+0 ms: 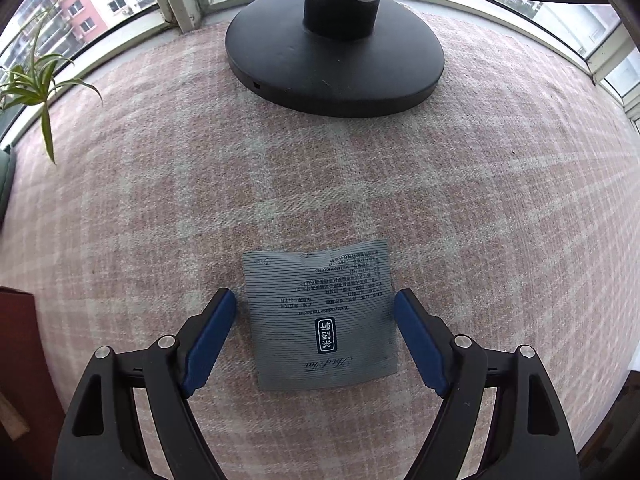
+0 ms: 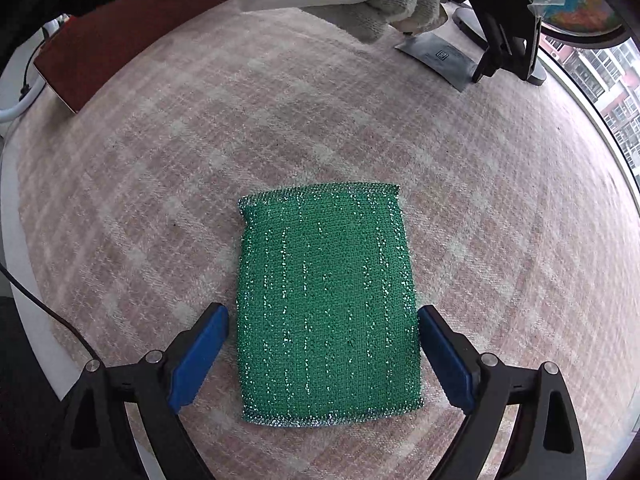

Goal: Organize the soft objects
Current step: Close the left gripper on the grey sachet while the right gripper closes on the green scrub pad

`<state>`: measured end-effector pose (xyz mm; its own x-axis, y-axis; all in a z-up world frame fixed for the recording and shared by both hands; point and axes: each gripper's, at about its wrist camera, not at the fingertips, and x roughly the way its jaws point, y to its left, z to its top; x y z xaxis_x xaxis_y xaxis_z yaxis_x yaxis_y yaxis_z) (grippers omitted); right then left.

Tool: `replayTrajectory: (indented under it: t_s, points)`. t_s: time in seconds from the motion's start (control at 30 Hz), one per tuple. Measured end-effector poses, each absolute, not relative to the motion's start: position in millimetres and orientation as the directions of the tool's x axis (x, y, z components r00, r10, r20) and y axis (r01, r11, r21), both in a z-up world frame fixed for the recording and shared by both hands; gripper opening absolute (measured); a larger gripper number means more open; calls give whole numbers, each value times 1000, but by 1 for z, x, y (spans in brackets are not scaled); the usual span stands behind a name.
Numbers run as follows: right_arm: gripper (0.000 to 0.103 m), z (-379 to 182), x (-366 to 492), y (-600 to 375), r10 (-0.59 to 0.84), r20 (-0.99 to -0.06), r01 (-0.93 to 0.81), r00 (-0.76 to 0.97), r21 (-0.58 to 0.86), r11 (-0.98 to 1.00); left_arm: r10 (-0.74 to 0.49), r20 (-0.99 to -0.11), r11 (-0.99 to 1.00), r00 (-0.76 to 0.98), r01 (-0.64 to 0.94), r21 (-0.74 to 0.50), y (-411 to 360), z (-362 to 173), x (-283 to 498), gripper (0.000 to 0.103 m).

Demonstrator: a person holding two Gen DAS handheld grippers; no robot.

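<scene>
Soft objects lie flat on the pink plaid cloth (image 1: pixel 360 184) covering the worktop. Left wrist view: a grey tea sachet (image 1: pixel 320 316) sits between the wide-spread blue fingers of the left claw (image 1: pixel 315 300), neither pad touching it, with a black monitor base (image 1: pixel 336 60) well beyond. Right wrist view alone shows the green glittery scouring pad (image 2: pixel 326 304), likewise between the wide-open fingers of the right claw (image 2: pixel 323 316), ungripped. Far off there, the sachet appears again under the other tool, beside a gloved hand (image 2: pixel 396 8).
</scene>
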<state>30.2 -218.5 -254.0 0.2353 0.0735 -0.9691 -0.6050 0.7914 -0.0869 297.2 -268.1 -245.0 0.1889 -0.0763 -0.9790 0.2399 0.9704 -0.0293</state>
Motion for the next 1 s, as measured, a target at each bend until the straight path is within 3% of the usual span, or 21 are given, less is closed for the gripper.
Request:
replayTrajectory:
  t_s: [0.33, 0.5, 0.67, 1.0]
  points:
    - [93, -260, 56, -236, 95, -974, -538, 207, -32, 842, -104, -973, 968, 207, 245, -52, -241, -244, 279, 60]
    - [79, -246, 82, -255, 97, -972, -515, 212, -27, 856, -109, -972, 967, 210, 247, -55, -225, -248, 274, 58]
    - [77, -239, 98, -265, 101, -970, -483, 223, -20, 876, -126, -969, 968, 212, 241, -73, -211, -248, 273, 50]
    - [74, -232, 114, -300, 121, -960, -409, 253, 7, 913, -172, -964, 970, 204, 206, -130, -181, -246, 276, 45]
